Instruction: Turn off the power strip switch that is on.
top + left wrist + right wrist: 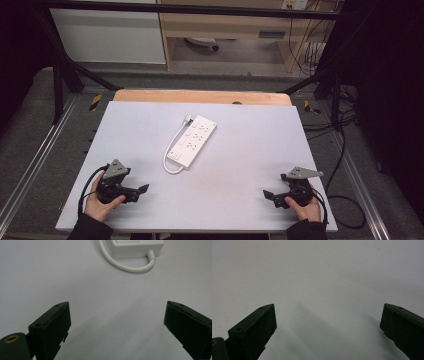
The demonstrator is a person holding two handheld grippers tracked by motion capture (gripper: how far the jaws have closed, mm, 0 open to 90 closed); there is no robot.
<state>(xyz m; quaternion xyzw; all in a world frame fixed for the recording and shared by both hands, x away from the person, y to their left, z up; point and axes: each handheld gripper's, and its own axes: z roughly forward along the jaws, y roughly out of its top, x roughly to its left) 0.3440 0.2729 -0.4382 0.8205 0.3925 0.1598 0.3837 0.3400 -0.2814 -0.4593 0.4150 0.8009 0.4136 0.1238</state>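
Note:
A white power strip [194, 140] lies slantwise in the middle of the pale table [250, 165], its white cable [171, 150] looped along its left side. My left gripper [142, 192] rests near the front left corner, held by a hand, jaws wide apart and empty. In the left gripper view the gripper [117, 327] points at the strip's near end [137, 248] and the cable loop [130, 266], well short of them. My right gripper [269, 196] sits near the front right, open and empty. The right gripper view has its jaws [328, 327] spread over bare table.
The table's wooden far edge [200, 96] borders a metal frame. Black cables [345, 165] trail on the floor at the right. A wooden cabinet [225, 30] and a white panel [107, 35] stand beyond the table.

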